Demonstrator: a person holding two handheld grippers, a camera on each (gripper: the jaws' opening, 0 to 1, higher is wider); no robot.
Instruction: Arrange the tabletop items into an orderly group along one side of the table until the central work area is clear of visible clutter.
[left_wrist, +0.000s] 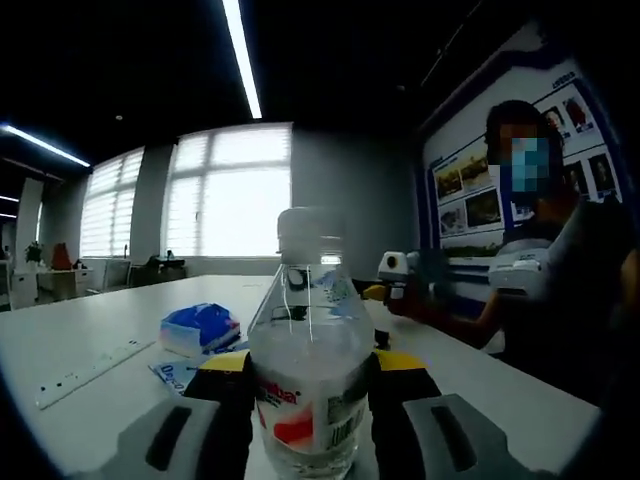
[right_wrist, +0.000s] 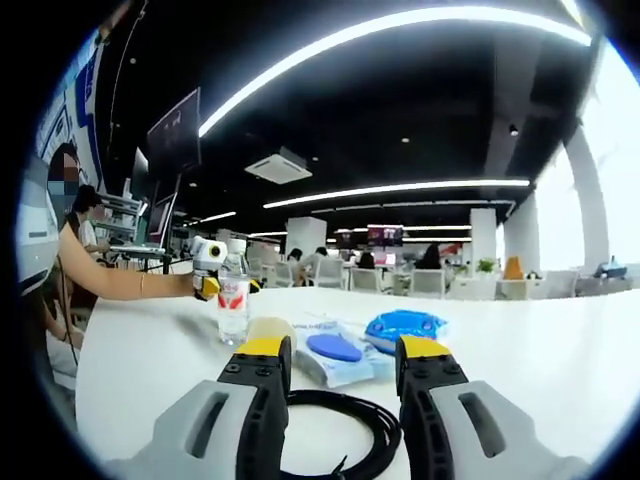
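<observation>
A clear water bottle (left_wrist: 310, 350) with a white cap and red label stands upright between my left gripper's (left_wrist: 312, 368) yellow-tipped jaws, which are shut against its sides. From the right gripper view, the same bottle (right_wrist: 233, 300) stands on the white table (right_wrist: 560, 350) with the left gripper (right_wrist: 210, 268) on it. My right gripper (right_wrist: 342, 352) is open just above a coiled black cable (right_wrist: 345, 425). Beyond its jaws lie a flat packet with a blue oval piece (right_wrist: 334, 348), a blue pouch (right_wrist: 405, 325) and a yellowish roll (right_wrist: 270, 328).
A blue tissue pack (left_wrist: 200, 328), a small blue-and-white packet (left_wrist: 172, 374) and a white ruler (left_wrist: 95, 370) lie left of the bottle. The right gripper (left_wrist: 395, 268) shows past the bottle, held by a seated person (left_wrist: 570, 280). The table edge (left_wrist: 520, 385) runs along the right.
</observation>
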